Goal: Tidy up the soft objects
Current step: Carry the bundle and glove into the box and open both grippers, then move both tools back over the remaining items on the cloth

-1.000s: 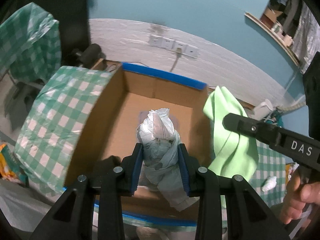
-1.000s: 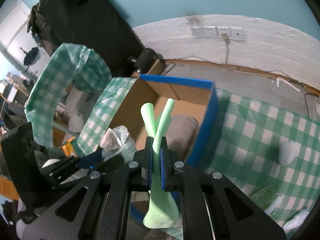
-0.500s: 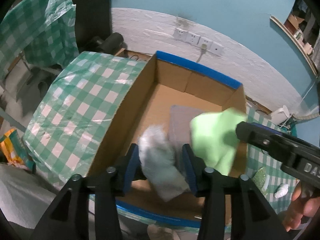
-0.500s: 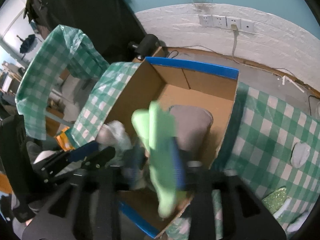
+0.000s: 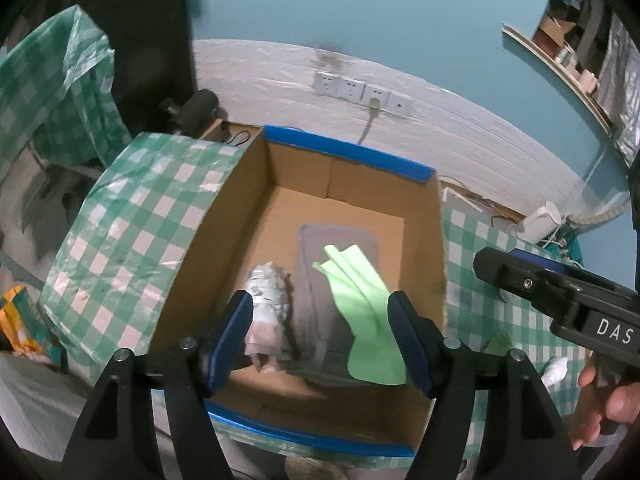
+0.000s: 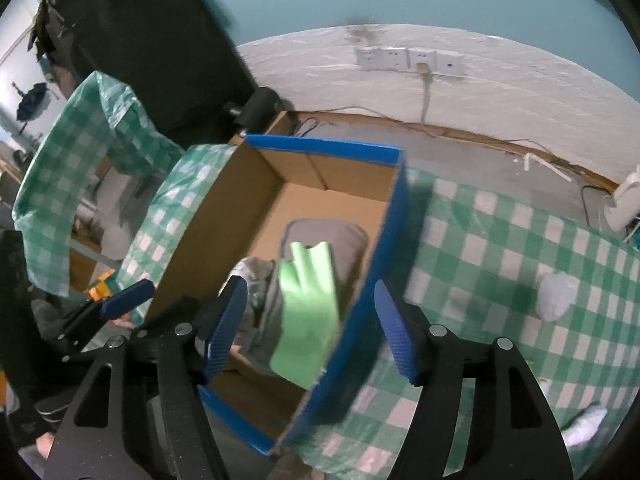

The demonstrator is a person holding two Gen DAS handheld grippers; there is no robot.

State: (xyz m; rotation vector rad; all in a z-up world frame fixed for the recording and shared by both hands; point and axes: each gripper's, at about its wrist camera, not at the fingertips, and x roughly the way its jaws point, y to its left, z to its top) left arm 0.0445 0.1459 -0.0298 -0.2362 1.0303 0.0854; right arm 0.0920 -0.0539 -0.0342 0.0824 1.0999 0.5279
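Note:
A cardboard box (image 5: 436, 248) with blue-taped rims stands on the checked table; it also shows in the right wrist view (image 6: 394, 240). Inside lie a grey mat (image 5: 320, 264), a crumpled grey-white cloth (image 5: 268, 312) and a light green rubber glove (image 5: 364, 316), which also shows in the right wrist view (image 6: 310, 312). My left gripper (image 5: 322, 340) is open and empty above the box's near end. My right gripper (image 6: 310, 330) is open and empty above the box's right wall; its body shows in the left wrist view (image 5: 560, 292).
A green-checked plastic cloth (image 5: 128, 232) drapes over the box's left side and covers the table (image 6: 500, 248). Small white soft items (image 6: 554, 296) lie on the table right of the box. A white wall with sockets (image 5: 360, 88) stands behind.
Both grippers have opened. The grey-white cloth and the green glove have dropped from the jaws into the box. Both grippers have pulled back a little.

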